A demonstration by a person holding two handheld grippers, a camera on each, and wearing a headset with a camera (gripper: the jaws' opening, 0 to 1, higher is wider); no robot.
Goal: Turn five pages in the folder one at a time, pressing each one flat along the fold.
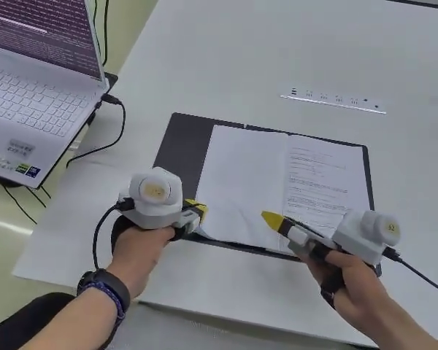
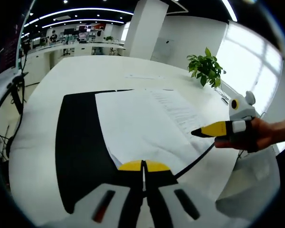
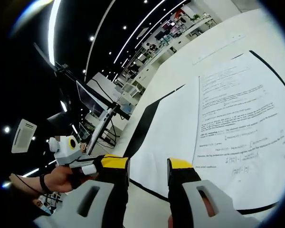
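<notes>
Head view: one folder (image 1: 179, 146) lies open on the smooth white table (image 1: 241, 58). Its flat black cover carries two white paper sheets, a blank page (image 1: 241, 182) on the left and a printed page (image 1: 325, 182) on the right. One silver laptop (image 1: 36, 95) sits open at the far left. Two grippers are at the folder's near edge: the left gripper (image 1: 197, 214) by the blank page's near-left corner, the right gripper (image 1: 272, 219) over the near end of the fold.

Left gripper view: the left gripper's (image 2: 143, 166) yellow-tipped jaws are pressed together, tips at the blank page's near edge. Whether paper is caught between them I cannot tell. One leafy plant (image 2: 206, 69) stands beyond.

Right gripper view: the right gripper's (image 3: 147, 164) jaws stand wide apart with nothing between. The fold runs ahead from beside one jaw tip.
</notes>
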